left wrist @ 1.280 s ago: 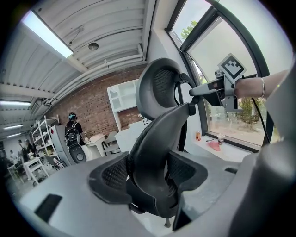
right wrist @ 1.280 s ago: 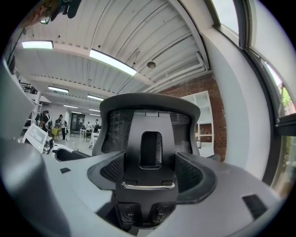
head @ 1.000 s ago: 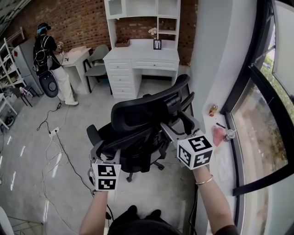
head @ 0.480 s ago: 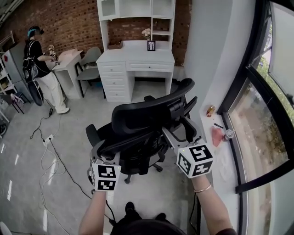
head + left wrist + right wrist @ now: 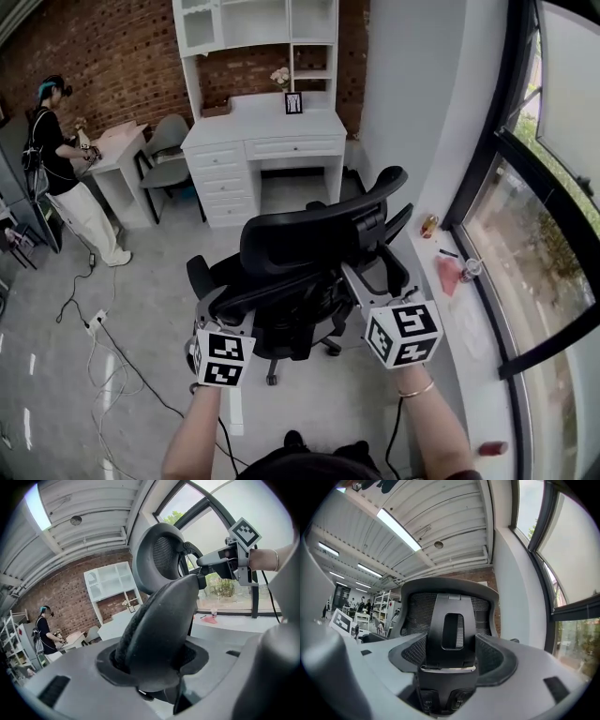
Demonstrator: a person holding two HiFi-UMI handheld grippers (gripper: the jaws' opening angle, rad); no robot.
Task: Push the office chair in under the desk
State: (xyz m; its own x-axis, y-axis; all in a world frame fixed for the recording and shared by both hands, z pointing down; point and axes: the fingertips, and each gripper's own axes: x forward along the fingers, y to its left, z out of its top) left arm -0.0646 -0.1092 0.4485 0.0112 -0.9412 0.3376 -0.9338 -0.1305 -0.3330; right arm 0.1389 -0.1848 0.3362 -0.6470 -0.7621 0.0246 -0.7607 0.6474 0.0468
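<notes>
**Chair closes on the desk**

The chair (image 5: 309,253) sits nearer the desk (image 5: 267,131) than a second ago. The push is under way, yet the seat is well short of the kneehole. The left gripper (image 5: 221,317) is clamped on the backrest's left edge, and the right gripper (image 5: 361,286) has its jaws closed round the back's centre spine. The floor between chair and desk is bare. The chair stands skewed to the opening and near the wall (image 5: 412,122) on the right — it likely needs steering left. Cables (image 5: 112,356), a person (image 5: 58,178) and a grey chair (image 5: 167,155) lie well off to the left.
</notes>
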